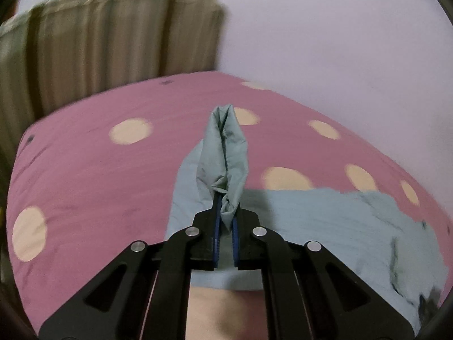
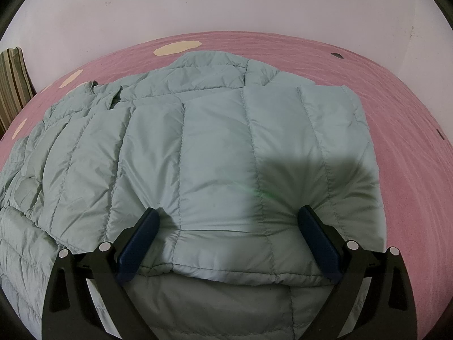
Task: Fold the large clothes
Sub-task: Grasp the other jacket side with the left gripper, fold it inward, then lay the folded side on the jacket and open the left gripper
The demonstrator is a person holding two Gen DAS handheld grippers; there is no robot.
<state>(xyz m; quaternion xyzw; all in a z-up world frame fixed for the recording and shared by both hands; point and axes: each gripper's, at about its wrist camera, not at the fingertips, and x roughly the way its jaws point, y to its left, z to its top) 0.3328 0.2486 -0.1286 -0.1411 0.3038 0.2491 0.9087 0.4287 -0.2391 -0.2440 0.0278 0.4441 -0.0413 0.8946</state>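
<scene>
On the pink bed cover with cream dots [image 2: 382, 90], a pale teal quilted puffer jacket [image 2: 215, 147] lies spread.
The left hand-held gripper [image 1: 225, 215] pinches a lifted fold of jacket fabric between blue pads; the right hand-held gripper [image 2: 230, 221], jaws spread wide, presses its fingertips onto the jacket's near edge.

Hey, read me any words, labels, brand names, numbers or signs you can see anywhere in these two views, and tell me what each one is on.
There is no readable text in either view.
Pale teal quilted puffer jacket: no label, tag or logo shows.
Pink bedsheet with cream dots: pattern only; its small dark marks are too blurred to read as anything.
Striped olive fabric: stripes only, motion-blurred.
Left claw and right claw: no markings show.
</scene>
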